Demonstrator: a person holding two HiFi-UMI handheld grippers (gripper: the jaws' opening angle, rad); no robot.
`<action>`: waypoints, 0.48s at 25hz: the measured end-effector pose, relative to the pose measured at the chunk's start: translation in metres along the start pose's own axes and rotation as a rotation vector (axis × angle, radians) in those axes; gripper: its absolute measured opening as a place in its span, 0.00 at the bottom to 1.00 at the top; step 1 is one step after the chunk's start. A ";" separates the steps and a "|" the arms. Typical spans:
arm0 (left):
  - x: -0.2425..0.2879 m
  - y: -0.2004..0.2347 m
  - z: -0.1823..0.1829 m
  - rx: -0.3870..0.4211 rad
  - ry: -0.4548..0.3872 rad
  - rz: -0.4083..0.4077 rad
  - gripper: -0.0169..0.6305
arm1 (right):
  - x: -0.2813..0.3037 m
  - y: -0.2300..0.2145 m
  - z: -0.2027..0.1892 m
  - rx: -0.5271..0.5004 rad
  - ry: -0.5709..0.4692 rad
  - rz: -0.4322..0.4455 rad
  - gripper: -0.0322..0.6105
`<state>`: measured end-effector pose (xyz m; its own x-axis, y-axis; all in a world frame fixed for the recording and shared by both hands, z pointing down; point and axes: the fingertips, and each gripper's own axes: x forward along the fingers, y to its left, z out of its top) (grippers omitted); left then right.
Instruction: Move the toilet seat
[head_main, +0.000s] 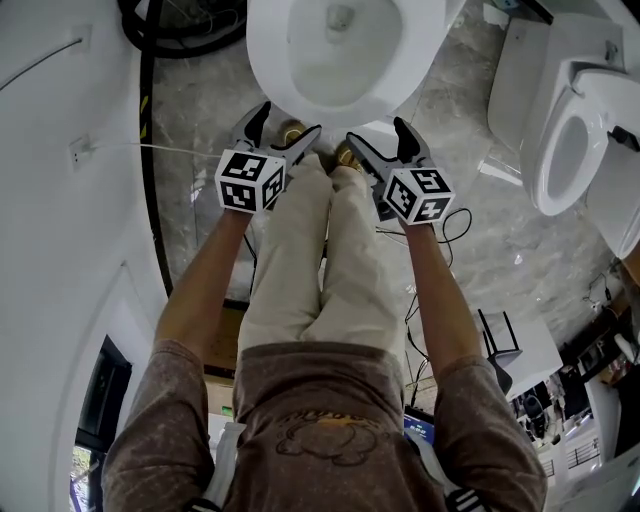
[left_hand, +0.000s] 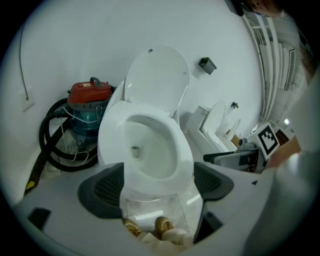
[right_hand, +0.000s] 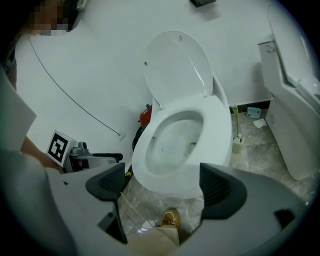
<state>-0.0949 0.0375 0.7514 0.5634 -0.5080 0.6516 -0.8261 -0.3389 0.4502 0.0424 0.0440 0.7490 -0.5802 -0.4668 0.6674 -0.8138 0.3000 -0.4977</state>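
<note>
**Both tools released; seat lies dead ahead**

The left tool (head_main: 283, 128) and right tool (head_main: 380, 140) are empty, jaws wide apart. The white oval plastic toilet seat (left_hand: 185, 150) lies flat on the bowl, just ahead and below. Its long axis runs away toward the raised lid (left_hand: 157, 75), and its front edge is equally near both tools.

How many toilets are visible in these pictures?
2. The near toilet stands straight ahead, at the top of the head view. The second toilet stands to its right, by the right edge. Others may be hidden outside the views.
</note>
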 end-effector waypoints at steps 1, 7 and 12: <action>0.003 0.002 -0.004 -0.005 0.009 0.003 0.69 | 0.002 -0.002 -0.004 0.007 0.006 0.000 0.77; 0.018 0.015 -0.027 -0.039 0.070 0.025 0.69 | 0.013 -0.007 -0.026 0.067 0.044 0.008 0.78; 0.028 0.028 -0.042 -0.064 0.110 0.054 0.69 | 0.025 -0.004 -0.041 0.060 0.087 0.035 0.79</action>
<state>-0.1021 0.0467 0.8075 0.5188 -0.4330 0.7371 -0.8549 -0.2607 0.4486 0.0299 0.0651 0.7900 -0.6108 -0.3822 0.6934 -0.7912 0.2631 -0.5520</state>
